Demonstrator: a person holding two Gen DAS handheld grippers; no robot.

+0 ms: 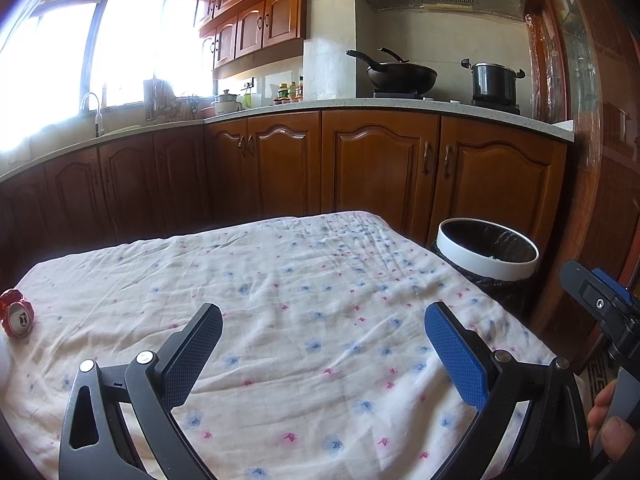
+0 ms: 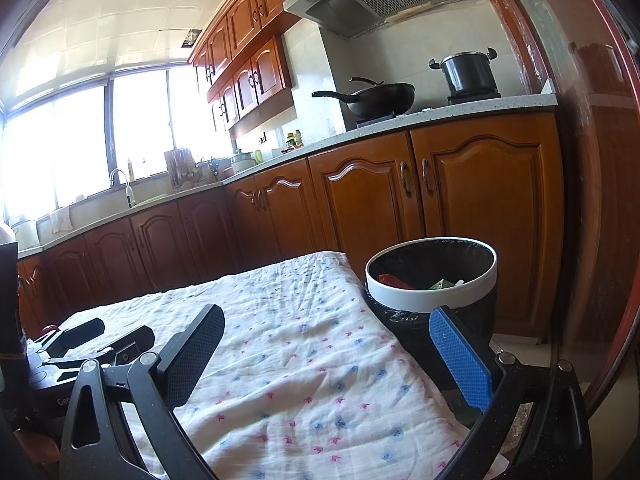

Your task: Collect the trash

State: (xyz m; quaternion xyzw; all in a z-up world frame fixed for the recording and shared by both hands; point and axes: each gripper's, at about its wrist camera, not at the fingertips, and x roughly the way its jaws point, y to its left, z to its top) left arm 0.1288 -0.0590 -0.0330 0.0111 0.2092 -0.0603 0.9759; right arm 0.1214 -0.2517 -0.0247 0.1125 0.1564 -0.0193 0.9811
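A crushed red can (image 1: 17, 314) lies at the far left of the table, which is covered with a floral cloth (image 1: 288, 304). My left gripper (image 1: 324, 320) is open and empty above the cloth, well to the right of the can. A bin with a white rim and a black liner (image 1: 487, 254) stands off the table's right far corner. In the right wrist view the bin (image 2: 430, 276) holds some red and green trash. My right gripper (image 2: 326, 322) is open and empty over the table's right edge, near the bin. It also shows in the left wrist view (image 1: 600, 300).
Wooden base cabinets (image 1: 376, 168) run behind the table under a counter with a wok (image 1: 400, 74) and a pot (image 1: 494, 80). A sink tap (image 1: 94, 108) stands by the window. A wooden door frame (image 2: 592, 200) rises at the right.
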